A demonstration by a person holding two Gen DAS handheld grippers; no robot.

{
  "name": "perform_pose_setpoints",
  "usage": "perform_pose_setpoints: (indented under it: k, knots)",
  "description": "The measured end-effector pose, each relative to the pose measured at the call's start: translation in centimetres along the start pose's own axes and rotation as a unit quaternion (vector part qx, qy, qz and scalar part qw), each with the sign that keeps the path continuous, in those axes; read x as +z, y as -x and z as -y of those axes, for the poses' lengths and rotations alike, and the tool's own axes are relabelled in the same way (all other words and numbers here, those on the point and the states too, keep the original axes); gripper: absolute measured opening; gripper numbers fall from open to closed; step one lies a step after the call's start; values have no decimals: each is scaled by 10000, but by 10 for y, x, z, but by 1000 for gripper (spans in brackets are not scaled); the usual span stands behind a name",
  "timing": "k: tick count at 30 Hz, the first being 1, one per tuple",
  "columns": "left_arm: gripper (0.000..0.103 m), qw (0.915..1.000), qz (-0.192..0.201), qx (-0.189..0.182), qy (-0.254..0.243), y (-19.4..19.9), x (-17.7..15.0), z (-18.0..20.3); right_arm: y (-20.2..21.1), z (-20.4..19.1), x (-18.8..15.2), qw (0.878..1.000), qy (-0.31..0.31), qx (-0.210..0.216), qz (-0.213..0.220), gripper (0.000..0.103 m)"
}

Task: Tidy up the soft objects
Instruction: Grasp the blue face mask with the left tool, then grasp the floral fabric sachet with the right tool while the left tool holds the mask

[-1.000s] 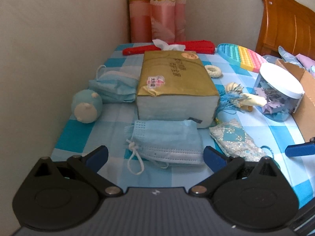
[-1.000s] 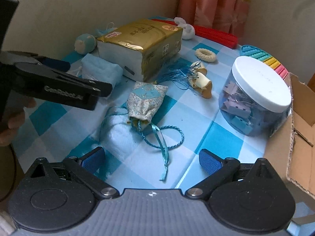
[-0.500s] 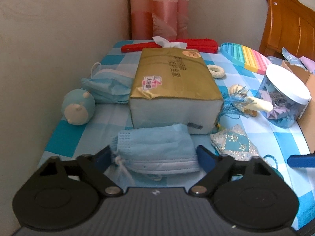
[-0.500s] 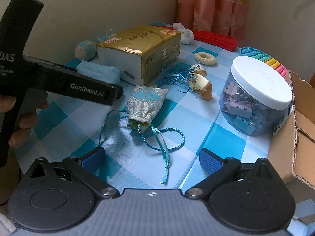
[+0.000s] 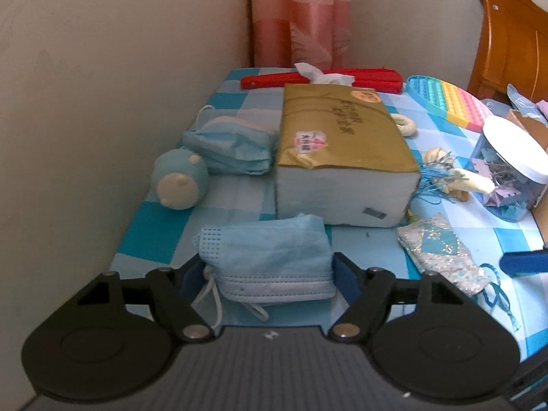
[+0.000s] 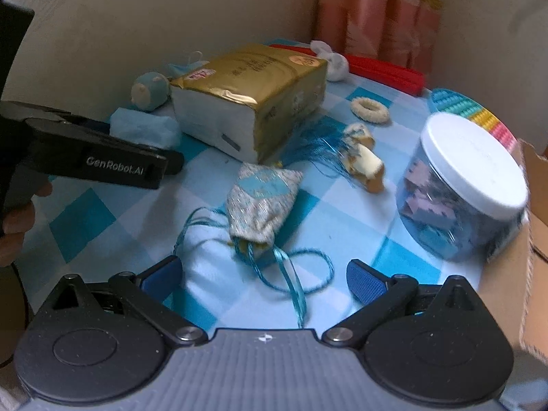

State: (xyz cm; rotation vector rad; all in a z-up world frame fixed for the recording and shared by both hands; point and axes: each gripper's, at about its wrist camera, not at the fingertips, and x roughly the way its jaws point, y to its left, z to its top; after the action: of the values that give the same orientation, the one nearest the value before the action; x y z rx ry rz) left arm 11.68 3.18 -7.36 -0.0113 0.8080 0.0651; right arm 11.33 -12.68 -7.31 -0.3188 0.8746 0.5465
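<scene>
— Much sorted yet?

— Hardly anything, judging by the spread. Loose all over the desk point(image 5: 164, 229): a second mask point(image 5: 233, 149) and a plush toy point(image 5: 179, 181) along the left edge by the wall, a tissue pack point(image 5: 342, 157) in the middle, a cloth pouch point(image 6: 262, 202) nearer the front edge.

— And the left gripper point(image 5: 265, 272)?

— Just been closing, with the face mask point(image 5: 267, 250) in between. Now pinched lightly on its two short ends. Down at the front edge, just in front of the tissue pack. Seemingly not lifted yet.

— Right gripper point(image 6: 263, 274)?

— Wide and empty. Poised above the pouch's blue ribbons, touching nothing.

— Going where?

— Probably into the cardboard box point(image 6: 513, 239) at the right edge, beside the jar point(image 6: 462, 185). Hard to say: inside hidden.

— Left to do?

— Nearly all of it. First grab only now under way; then the other mask, the toy, the pouch, perhaps the tissues.
</scene>
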Motion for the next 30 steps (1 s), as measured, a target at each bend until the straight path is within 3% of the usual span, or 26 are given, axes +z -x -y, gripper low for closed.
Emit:
perform_pose_setpoints:
  k: [12,16,21,28,30]
  knots:
    - [76,9999,-36,-16,133,-2,0,-8,-14,-5,23,9997,241,15,100,102]
    - [76,9999,-35,-37,148,-2,0,-9,-18,-3,29,9998,190,-16,90,87]
    - [76,9999,-35,-53,157,-2,0,-10,-18,-6,32,9998,159,31,122,76]
    - [73,9998,-38,-61,159,-1,0,-10,-15,-4,34,10000,7,-70,70,49]
    - [72,9998,-47,-70,153,0,0,-10,-14,-4,33,9999,-2,-145,60,46]
